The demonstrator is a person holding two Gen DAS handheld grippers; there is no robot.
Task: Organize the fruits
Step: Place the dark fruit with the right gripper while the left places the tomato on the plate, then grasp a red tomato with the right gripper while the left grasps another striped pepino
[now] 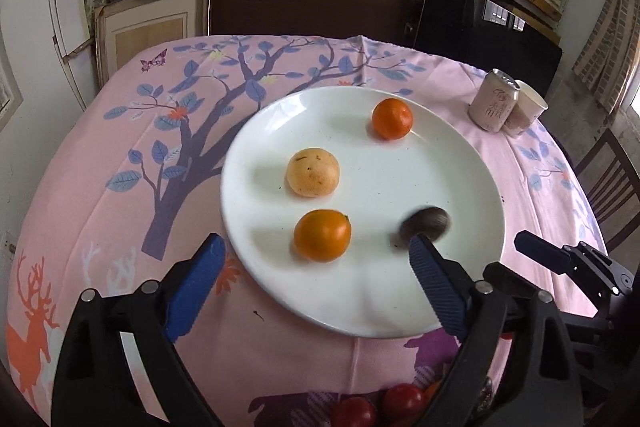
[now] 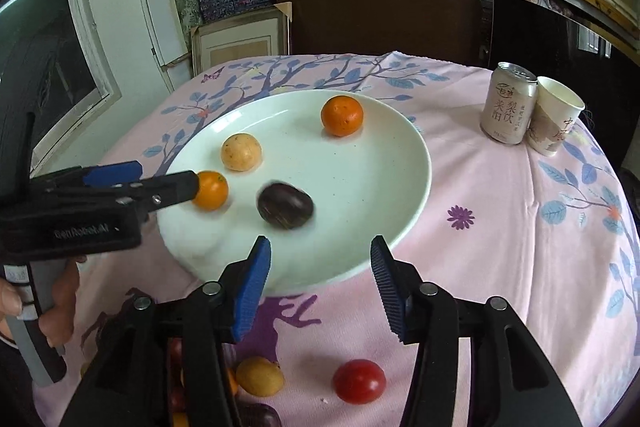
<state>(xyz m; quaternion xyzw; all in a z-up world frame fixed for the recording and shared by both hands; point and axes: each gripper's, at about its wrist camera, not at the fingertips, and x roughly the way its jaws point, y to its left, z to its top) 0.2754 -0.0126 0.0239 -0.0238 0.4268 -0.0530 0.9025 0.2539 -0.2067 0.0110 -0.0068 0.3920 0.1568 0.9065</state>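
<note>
Tomato (image 2: pixel 359 381) lies nearest, dark fruit (image 2: pixel 285 205) on plate (image 2: pixel 400 195).

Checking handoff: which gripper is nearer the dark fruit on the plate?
Right, narrowly. The right gripper sits just short of the dark fruit, fingers open and empty. The left gripper is off to its side, beside the orange fruit.

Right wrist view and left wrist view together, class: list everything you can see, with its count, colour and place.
Plate: one, white, on the tablecloth.
Orange fruits: two, on the plate.
Pale yellow fruit: one, on the plate.
Dark purple fruit: one, blurred, on the plate.
Tomato: one, red, on the cloth near the plate.
Yellow fruit: one, near edge.
Can: one, pale pink, far right.
Paper cup: one, white, beside the can.
Tablecloth: one, pink, tree print.
Left claw: open, empty.
Right claw: open, empty.
</note>
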